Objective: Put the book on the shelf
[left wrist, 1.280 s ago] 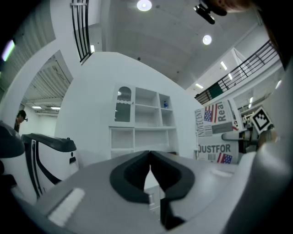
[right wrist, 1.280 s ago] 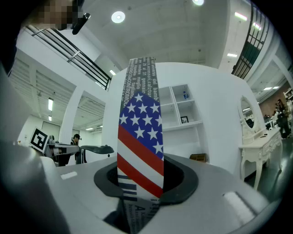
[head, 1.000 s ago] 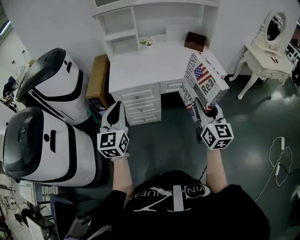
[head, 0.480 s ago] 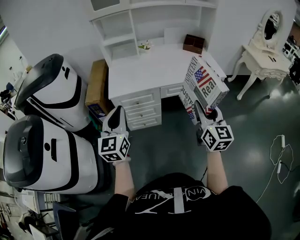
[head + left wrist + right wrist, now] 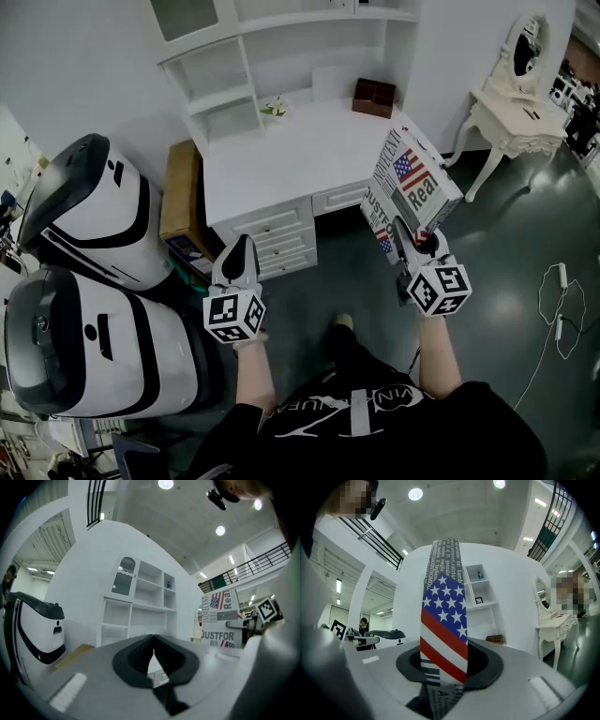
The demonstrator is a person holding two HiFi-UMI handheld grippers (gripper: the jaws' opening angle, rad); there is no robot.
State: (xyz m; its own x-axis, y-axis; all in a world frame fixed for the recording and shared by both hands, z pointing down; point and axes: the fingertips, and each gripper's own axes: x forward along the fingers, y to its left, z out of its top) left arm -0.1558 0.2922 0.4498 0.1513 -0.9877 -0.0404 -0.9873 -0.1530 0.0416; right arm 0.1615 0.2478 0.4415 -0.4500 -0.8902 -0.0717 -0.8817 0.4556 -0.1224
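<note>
The book (image 5: 410, 192), thick, with a flag-printed cover, stands upright in my right gripper (image 5: 405, 234), which is shut on its lower edge. In the right gripper view its spine (image 5: 443, 634) rises between the jaws. My left gripper (image 5: 239, 258) is shut and holds nothing; its black pads (image 5: 140, 660) meet in the left gripper view. Both grippers hover in front of a white desk (image 5: 291, 150) with a white shelf unit (image 5: 244, 56) on top. The shelf unit's compartments (image 5: 140, 602) show far ahead in the left gripper view, the book (image 5: 220, 620) at right.
A small dark box (image 5: 373, 96) and a small plant (image 5: 273, 109) sit on the desk's back. Two large white-and-black machines (image 5: 89, 272) stand at left, a cardboard box (image 5: 178, 197) beside the desk. A white dressing table (image 5: 511, 112) with mirror stands at right. Cable (image 5: 558, 314) lies on the floor.
The view has shifted so desk and shelf sit lower-left and more of the shelf shows. Both grippers keep their pose; the book stays held.
</note>
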